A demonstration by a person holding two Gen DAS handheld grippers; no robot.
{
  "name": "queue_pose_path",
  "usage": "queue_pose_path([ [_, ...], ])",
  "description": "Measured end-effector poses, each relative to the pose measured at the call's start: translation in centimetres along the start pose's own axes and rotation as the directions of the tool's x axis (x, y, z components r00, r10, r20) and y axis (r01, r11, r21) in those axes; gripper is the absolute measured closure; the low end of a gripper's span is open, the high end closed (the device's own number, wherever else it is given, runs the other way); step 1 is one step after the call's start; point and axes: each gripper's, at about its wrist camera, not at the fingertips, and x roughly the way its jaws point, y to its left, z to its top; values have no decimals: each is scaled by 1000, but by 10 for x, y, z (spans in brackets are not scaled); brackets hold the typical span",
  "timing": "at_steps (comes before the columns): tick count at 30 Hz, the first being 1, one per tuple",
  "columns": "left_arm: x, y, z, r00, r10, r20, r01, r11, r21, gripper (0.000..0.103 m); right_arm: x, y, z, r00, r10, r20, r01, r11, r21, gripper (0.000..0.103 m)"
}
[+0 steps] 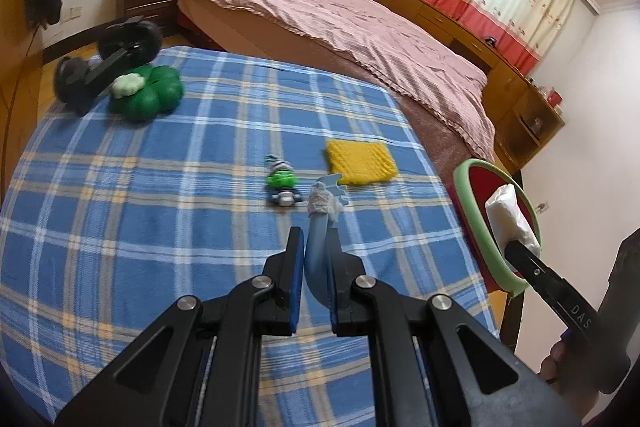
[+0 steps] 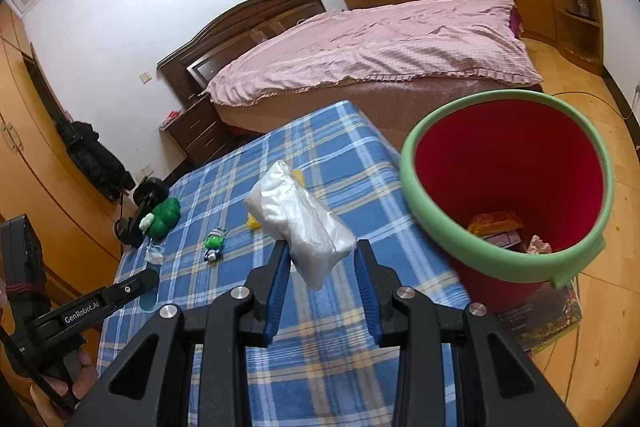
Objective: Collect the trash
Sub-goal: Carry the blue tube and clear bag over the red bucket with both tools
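Here the right claw, half open, is gripping a white packet beside the bin; the left claw, nearly closed, is pinching a blue wrapper.

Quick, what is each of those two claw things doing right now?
Left gripper: shut on a curved light-blue plastic strip with a white crumpled wad.
Right gripper: shut on a white plastic-wrapped packet.
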Motion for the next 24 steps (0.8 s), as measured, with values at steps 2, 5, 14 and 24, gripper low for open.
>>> queue_pose_path([
  [2, 2, -9, 1, 1000, -10, -4, 10, 1000, 17, 94, -4, -6, 2, 1000, -8, 11, 8, 1000, 9, 67],
  [5, 7, -22, 3, 1000, -27, -12, 27, 999, 43, 94, -9, -14, 5, 999, -18, 27, 18, 1000, 25, 67],
  [14, 23, -66, 6, 995, -83, -48, 88, 989, 123, 94, -27, -45, 14, 994, -75, 75, 69, 995, 79, 67],
  [24, 45, -116, 7, 986, -139, -90, 155, 966, 207, 94, -43, -83, 24, 979, -170, 115, 154, 979, 137, 67],
])
